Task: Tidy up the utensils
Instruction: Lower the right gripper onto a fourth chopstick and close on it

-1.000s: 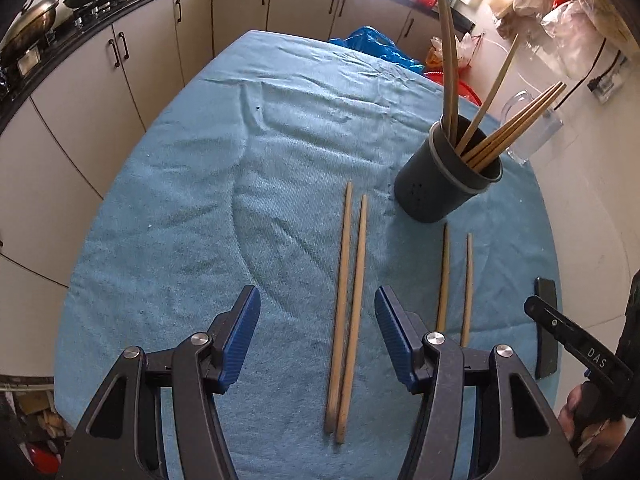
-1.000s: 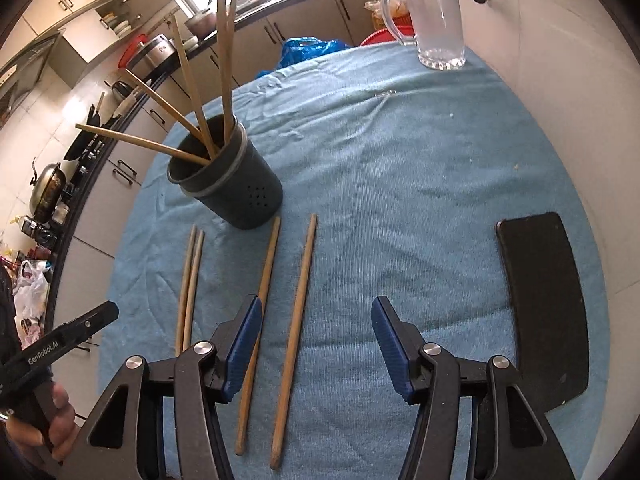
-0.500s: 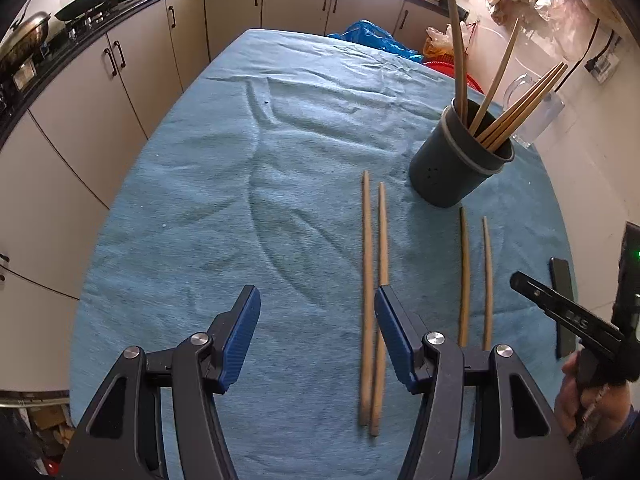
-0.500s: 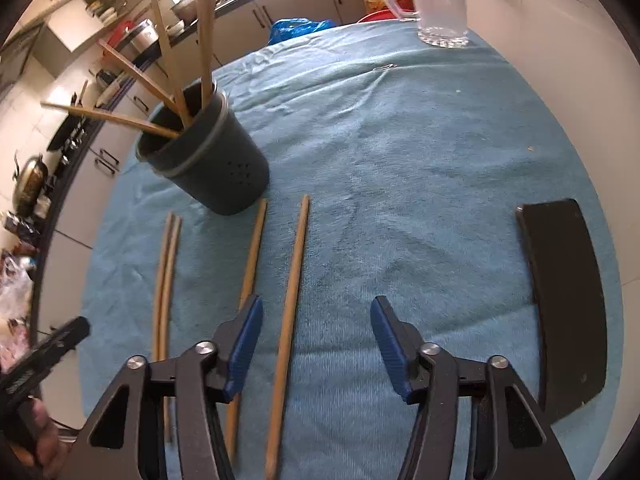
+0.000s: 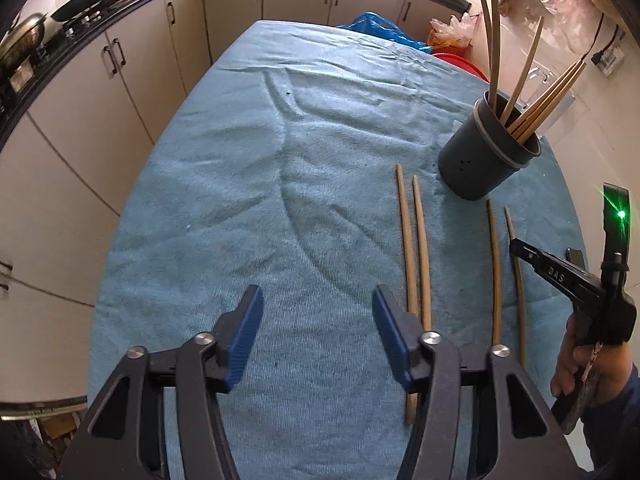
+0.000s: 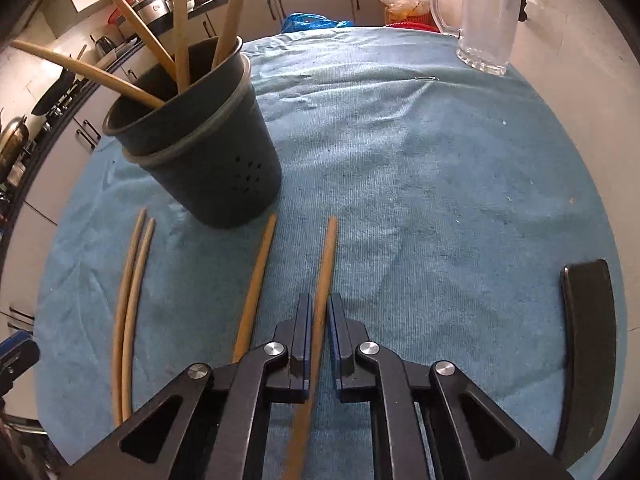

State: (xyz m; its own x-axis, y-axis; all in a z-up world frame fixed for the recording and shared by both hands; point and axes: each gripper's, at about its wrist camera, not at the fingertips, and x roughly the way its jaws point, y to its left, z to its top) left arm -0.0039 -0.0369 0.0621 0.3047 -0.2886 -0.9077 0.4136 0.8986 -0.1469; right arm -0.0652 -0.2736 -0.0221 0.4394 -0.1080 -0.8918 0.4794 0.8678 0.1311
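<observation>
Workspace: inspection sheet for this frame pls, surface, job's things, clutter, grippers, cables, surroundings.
Surface: blue cloth over the table, creased.
Job's things: dark holder upright with several sticks; four chopsticks flat in front of it, a left pair side by side, a middle stick, and a gripped stick.
Clutter: glass jug at the far edge; black flat piece on the right.
Grippers: right gripper shut on the gripped stick; left gripper closing, nothing between the jaws, the pair just outside them.
Cables: wall plug and cord.
Surroundings: kitchen cabinets, pans on the stove, bags.
</observation>
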